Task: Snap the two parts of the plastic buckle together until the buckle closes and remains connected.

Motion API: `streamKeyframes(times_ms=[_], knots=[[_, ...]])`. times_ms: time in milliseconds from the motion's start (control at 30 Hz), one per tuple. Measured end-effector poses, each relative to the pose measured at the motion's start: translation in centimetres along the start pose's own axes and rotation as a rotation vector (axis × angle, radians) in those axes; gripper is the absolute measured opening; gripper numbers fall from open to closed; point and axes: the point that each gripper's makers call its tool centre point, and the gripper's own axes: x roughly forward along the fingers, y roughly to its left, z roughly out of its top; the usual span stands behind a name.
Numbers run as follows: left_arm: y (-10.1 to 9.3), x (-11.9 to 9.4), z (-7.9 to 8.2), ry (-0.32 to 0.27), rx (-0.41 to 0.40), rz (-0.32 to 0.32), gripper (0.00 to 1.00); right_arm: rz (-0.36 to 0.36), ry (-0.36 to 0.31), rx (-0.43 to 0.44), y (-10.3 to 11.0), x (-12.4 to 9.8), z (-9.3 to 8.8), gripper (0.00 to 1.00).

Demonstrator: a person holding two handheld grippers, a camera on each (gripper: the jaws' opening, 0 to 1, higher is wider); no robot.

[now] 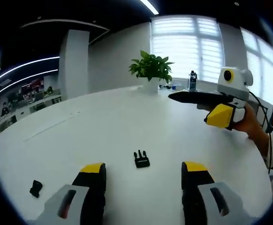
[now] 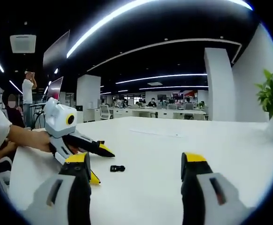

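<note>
Left gripper view: white counter, left claw and right claw both released, empty. Pronged buckle half lies between left jaws; socket half well apart. Pre-grasp: next, clench one half each.

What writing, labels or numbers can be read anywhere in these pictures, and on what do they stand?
None can be read.
Bottle by the window: any label is too small to make out.
Screens far across the office: blurred, nothing legible.
Buckle parts on the white table, and both grippers: no markings visible.
</note>
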Motion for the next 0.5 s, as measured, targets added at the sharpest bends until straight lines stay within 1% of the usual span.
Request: streamKeyframes(times_ms=[167, 300, 400, 500], knots=[[-0.02, 0.12, 0.02, 0.002, -0.018, -0.003, 0.59, 0.000, -0.005, 0.001, -0.05, -0.01, 0.07, 0.79], [-0.24, 0.17, -0.02, 0.005, -0.024, -0.017, 0.58, 0.000, -0.005, 0.004, -0.07, -0.03, 0.01, 0.78], [-0.35, 0.19, 0.09, 0.000, -0.049, -0.026, 0.53, 0.003, -0.007, 0.006, 0.02, -0.03, -0.03, 0.78], [-0.32, 0.32, 0.13, 0.000, -0.056, -0.022, 0.50, 0.003, -0.007, 0.007, 0.04, -0.04, -0.02, 0.78]])
